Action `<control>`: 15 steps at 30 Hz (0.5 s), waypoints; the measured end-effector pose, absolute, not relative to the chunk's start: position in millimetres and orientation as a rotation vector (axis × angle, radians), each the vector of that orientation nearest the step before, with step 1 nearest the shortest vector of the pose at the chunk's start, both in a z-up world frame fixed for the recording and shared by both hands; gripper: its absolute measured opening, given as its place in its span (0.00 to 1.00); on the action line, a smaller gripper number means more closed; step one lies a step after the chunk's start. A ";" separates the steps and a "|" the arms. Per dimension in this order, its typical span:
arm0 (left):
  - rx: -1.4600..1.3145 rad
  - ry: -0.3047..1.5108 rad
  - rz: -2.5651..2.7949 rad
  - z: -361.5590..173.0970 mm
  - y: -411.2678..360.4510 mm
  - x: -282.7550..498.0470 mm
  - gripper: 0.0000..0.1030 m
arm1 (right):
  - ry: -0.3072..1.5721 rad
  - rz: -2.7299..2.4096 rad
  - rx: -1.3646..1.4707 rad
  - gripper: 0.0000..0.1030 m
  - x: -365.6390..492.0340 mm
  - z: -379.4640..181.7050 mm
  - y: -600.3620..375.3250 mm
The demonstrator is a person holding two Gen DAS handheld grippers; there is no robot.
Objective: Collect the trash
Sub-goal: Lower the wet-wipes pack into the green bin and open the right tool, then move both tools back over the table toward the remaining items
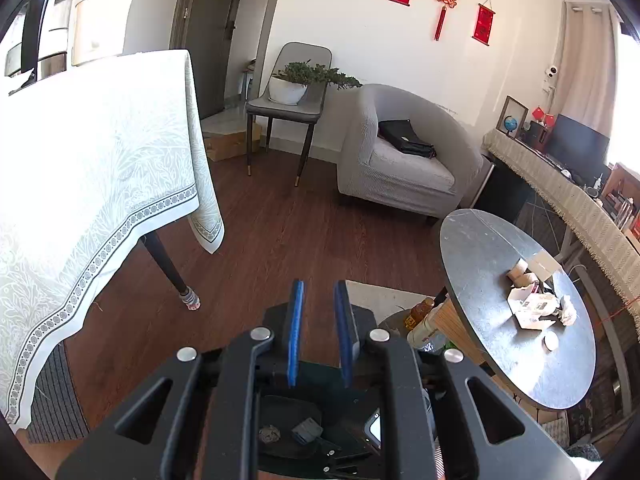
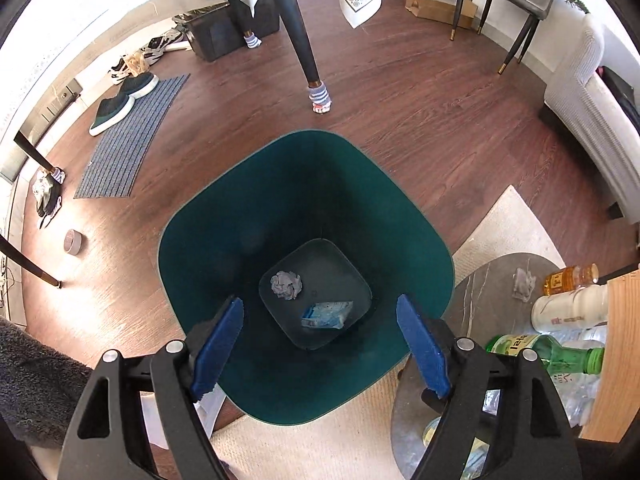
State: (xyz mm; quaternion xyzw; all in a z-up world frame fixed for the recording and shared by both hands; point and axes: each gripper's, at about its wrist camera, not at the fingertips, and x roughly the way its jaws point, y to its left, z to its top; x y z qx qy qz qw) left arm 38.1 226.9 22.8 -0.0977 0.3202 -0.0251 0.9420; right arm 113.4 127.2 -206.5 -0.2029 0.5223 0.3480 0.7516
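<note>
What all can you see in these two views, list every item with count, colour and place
trash bin: one, dark green, on floor under right gripper
crumpled paper: one, grey-white, bin bottom
wrapper: one, blue-white, bin bottom
round table: one, dark grey, holds paper trash
bottles: several, green, amber, white, beside bin
armchair: one, grey, by wall
tablecloth: one, white patterned
left gripper: narrow gap, empty
right gripper: open, empty

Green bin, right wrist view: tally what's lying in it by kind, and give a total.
Inside the green bin:
Crumpled paper ball: 1
Blue-and-white wrapper: 1
Total: 2
</note>
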 end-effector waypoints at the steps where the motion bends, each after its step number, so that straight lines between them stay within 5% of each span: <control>1: -0.194 0.647 -0.048 25.3 225.7 37.8 0.20 | 1.125 0.764 -0.438 0.78 112.6 -198.9 126.3; 15: -0.138 0.555 -0.028 57.0 200.5 36.3 0.41 | 0.853 0.816 -0.305 0.61 89.7 -68.8 84.9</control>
